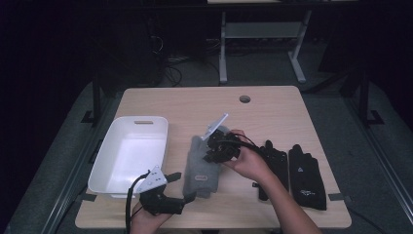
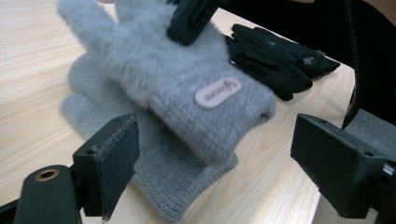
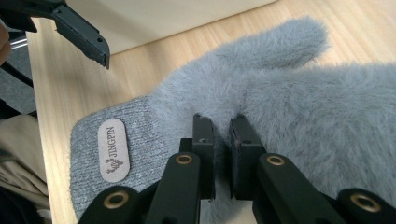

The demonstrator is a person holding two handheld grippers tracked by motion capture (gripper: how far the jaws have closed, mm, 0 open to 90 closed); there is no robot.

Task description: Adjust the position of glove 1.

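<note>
- Mitten (image 3: 280,93): grey, fluffy pile, ribbed knit cuff, oval pink label.
- Right gripper (image 3: 222,135): jaws pinched on mitten's fluff.
- Left gripper (image 2: 215,154): jaws wide, empty.

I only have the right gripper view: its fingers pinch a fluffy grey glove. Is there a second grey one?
Observer: Yes. A second grey glove lies flat on the table, under the pinched glove.
Operator: Any other gloves?
Observer: Two black gloves lie side by side to the right of the grey ones.
Operator: Is the left gripper holding anything?
Observer: No. The left gripper is open, just short of the grey cuffs.
</note>
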